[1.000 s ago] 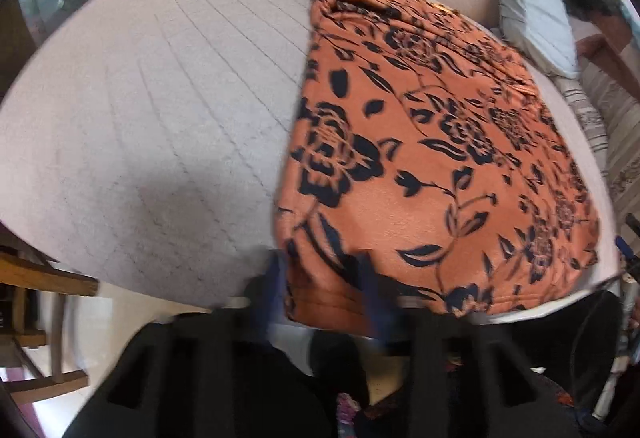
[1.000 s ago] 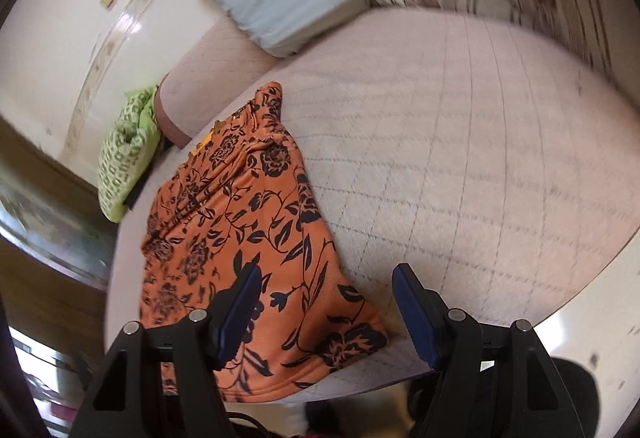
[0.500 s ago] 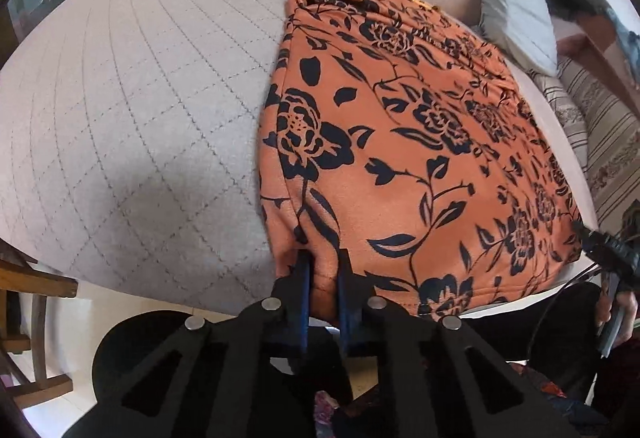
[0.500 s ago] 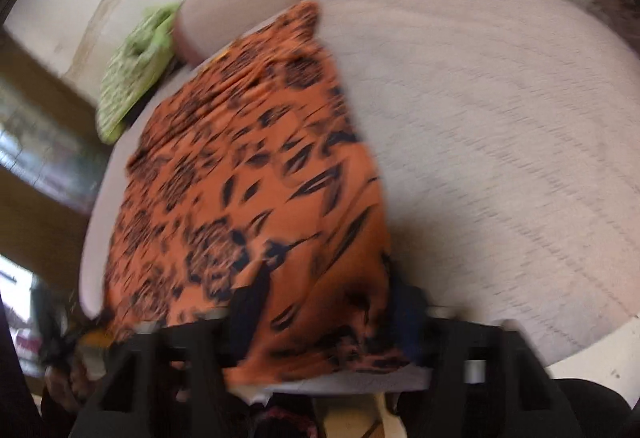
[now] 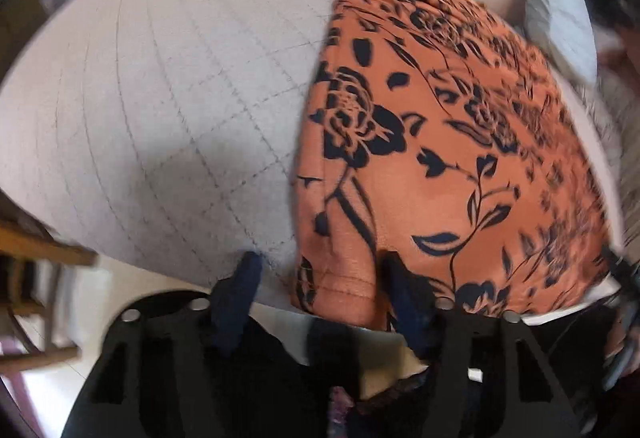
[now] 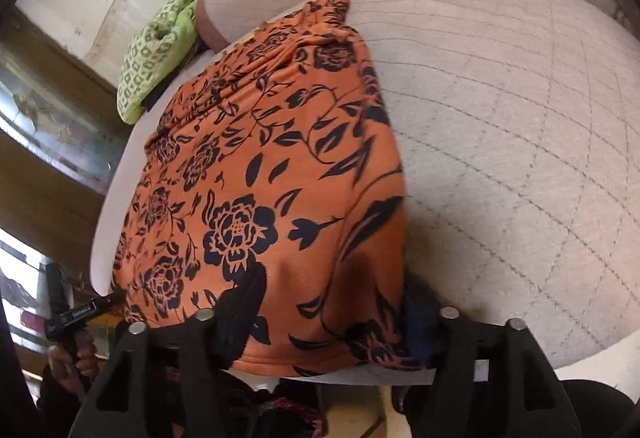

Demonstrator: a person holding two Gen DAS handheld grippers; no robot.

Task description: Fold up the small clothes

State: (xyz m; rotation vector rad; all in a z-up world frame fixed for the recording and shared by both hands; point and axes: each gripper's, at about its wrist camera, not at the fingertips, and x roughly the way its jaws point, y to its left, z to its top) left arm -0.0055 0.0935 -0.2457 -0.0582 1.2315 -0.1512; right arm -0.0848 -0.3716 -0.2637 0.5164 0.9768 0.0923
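Quilted bed (image 5: 160, 98): orange, black-flowered garment (image 5: 440, 142) lies flat, hem overhanging.

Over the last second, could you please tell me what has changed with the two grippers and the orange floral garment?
The left gripper, clamped on the near hem of the orange black-flowered garment half a second ago, has let go; its jaws stand wide around that corner. The right gripper has moved in from beside the cloth and now straddles the other near corner, open. The garment stays flat on the pale quilted bed.
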